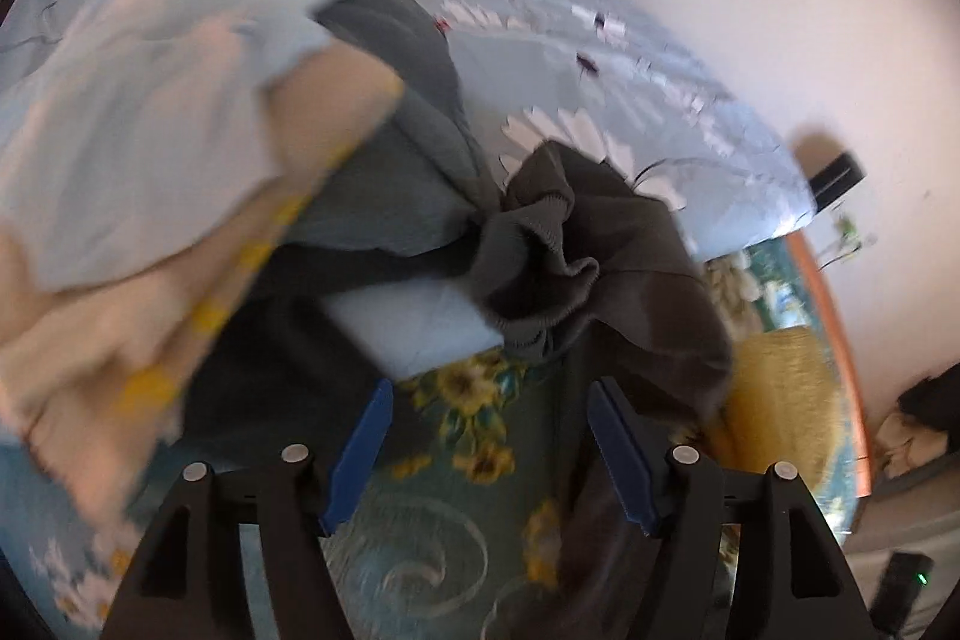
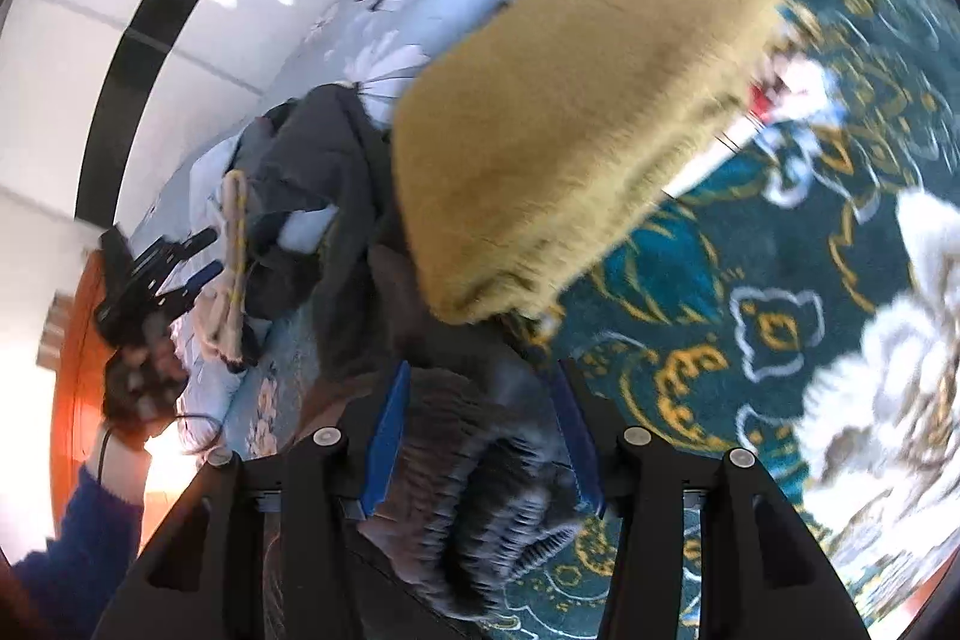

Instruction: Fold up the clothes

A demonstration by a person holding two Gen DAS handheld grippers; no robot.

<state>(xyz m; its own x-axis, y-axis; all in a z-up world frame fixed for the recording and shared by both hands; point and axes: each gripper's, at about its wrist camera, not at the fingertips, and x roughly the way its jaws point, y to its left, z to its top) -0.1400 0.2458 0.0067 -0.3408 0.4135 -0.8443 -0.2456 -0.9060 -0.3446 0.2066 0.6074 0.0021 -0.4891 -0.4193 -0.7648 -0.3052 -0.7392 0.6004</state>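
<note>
Gaping left gripper: jaws spread, nothing between them, just short of dark grey garment.
Right gripper: jaws parted around that garment's ribbed hem; pinching, cannot tell.
Mustard sweater: beyond, touching garment.

Clothes heaped on a bed, seen from both wrist views.

In the left wrist view, the crumpled dark grey knit garment lies at the middle of the bed, with the pale blue and peach cloth to its left and the mustard-yellow fuzzy sweater to its right, the dark green floral bedspread under them. In the right wrist view the sweater lies on that bedspread, the grey pile to its left, and beyond it the left tool.
</note>
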